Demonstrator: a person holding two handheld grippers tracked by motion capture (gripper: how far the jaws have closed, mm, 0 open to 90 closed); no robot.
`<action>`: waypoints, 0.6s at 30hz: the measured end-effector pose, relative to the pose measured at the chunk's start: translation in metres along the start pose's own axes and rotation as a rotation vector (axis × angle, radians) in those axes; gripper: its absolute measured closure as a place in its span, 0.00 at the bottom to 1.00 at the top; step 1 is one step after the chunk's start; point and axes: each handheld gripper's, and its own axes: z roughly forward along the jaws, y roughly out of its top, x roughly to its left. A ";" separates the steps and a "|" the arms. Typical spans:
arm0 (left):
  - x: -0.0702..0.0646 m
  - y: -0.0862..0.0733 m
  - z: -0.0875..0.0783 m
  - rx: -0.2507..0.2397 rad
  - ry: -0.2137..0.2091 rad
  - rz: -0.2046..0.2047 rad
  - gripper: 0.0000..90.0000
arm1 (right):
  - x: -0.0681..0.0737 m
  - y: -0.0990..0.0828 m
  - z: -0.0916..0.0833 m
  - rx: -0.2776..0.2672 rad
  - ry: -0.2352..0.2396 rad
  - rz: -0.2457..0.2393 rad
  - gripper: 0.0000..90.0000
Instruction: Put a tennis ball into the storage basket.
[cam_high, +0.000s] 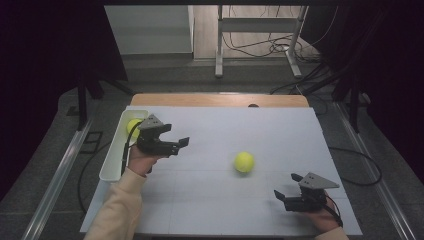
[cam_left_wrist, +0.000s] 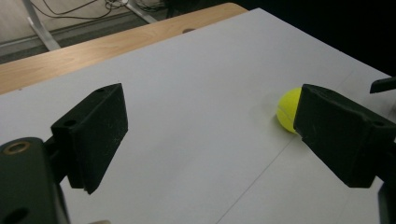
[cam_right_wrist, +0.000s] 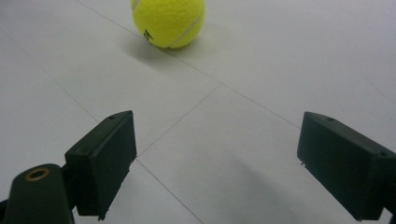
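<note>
Plainly, both grippers are spread wide with nothing between their jaws. The left gripper (cam_high: 172, 137) hangs over the white sheet (cam_high: 220, 125) just beside the tray (cam_high: 112, 160) at the table's left edge; in the high view its jaws point right, toward the middle of the sheet. A second ball (cam_high: 133, 125) lies in the tray's far end, partly hidden behind the gripper's grey plate.

The ball (cam_high: 244, 162) rests on the sheet between the two grippers, well apart from each. From the left gripper it lies to the right and nearer the person; in the left gripper view the ball (cam_left_wrist: 289, 109) peeks out from behind the right-hand jaw, beyond the jaw tips, not between them.

The right gripper (cam_high: 287, 189) sits low near the sheet's near right corner, jaws pointing left. The ball lies ahead of it and farther from the person. In the right gripper view the ball (cam_right_wrist: 169, 21) sits at the top, left of centre, far past the jaw tips, with bare sheet in the gap between the jaws.
</note>
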 end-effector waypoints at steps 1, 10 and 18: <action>-0.001 0.000 0.001 0.003 -0.003 0.003 0.12 | 0.000 0.000 0.000 0.000 0.000 0.000 0.13; -0.010 -0.001 0.007 0.019 -0.027 0.023 0.12 | 0.001 0.001 0.000 0.002 -0.005 -0.002 0.13; -0.013 -0.001 0.010 0.010 -0.048 0.015 0.12 | 0.001 0.002 0.002 0.004 -0.009 0.007 0.13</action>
